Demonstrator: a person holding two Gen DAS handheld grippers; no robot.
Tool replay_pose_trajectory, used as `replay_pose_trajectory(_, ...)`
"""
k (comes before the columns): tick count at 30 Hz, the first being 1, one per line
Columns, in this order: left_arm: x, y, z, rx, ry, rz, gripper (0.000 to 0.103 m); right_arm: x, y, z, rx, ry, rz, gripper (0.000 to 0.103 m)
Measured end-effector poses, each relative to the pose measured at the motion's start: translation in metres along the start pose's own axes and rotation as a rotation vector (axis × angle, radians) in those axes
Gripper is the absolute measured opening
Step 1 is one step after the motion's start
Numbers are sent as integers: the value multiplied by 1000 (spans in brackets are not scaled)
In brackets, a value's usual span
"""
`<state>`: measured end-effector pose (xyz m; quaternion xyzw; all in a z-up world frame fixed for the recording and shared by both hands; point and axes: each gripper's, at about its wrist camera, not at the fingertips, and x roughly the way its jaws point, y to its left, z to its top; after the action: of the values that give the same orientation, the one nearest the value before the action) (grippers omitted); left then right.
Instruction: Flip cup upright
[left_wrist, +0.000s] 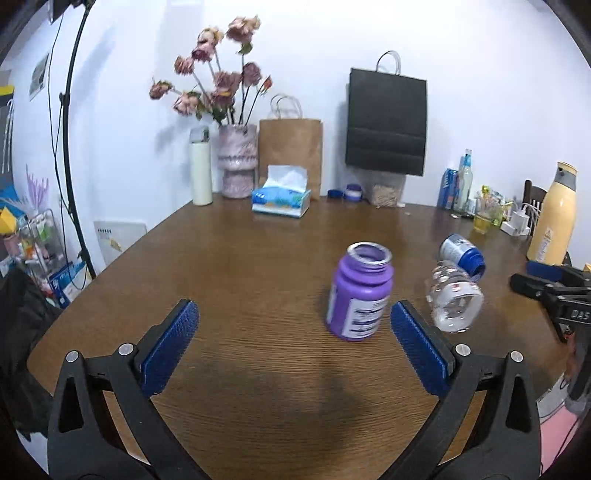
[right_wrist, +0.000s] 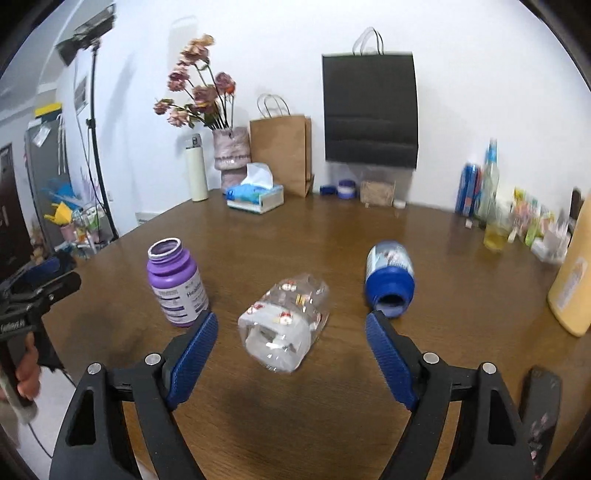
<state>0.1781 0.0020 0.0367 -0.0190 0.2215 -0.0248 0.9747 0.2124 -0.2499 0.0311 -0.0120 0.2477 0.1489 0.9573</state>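
A clear plastic cup (right_wrist: 286, 326) with small printed figures lies on its side on the brown table (right_wrist: 332, 229), mouth toward me. It also shows in the left wrist view (left_wrist: 455, 298). My right gripper (right_wrist: 291, 328) is open and empty, with the cup between and just beyond its blue pads. My left gripper (left_wrist: 295, 317) is open and empty, left of the cup. A purple bottle (left_wrist: 360, 291) stands upright without a lid, near the left gripper's right pad; it also shows in the right wrist view (right_wrist: 176, 282). A blue-and-white bottle (right_wrist: 388, 278) lies on its side to the right.
Along the back wall stand a vase of dried flowers (left_wrist: 236, 162), a white flask (left_wrist: 200, 166), a tissue box (left_wrist: 280, 197), a brown paper bag (left_wrist: 291, 151) and a black bag (left_wrist: 386, 118). Bottles and a yellow flask (left_wrist: 554, 214) crowd the right edge. A dark phone (right_wrist: 541, 417) lies near right.
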Motion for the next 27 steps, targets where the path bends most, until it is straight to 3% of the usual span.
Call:
replay_pose_trajectory(3,-11,-7,-3,9,-18,-21,103,-8,9,-3,-12,-28,22,86)
replay_pose_trajectory(7,-41,-5,-21,-58,-43,86,103,-42,29,-28,-46,-74,27,86)
replay_pose_trajectory(10,-91,-5,-52,-106,-116,105,103,-73,43,-59,-41,-126,58,86)
replay_pose_trajectory(12,-123,-13,-74,-70,-191,125,103,-94,53,-89,-21,-157,40,86)
replay_pose_trajectory(16,-149,-33,-94,65,-218,87,103,-112,73,-127,-55,-160,71,86)
replay_pose_trajectory(22,-144,-25,-89,27,-217,95,103,-120,76,-123,-77,-214,68,86)
replay_pose_trajectory(27,-146,-30,-91,35,-211,85,103,-119,75,-122,-71,-209,69,86)
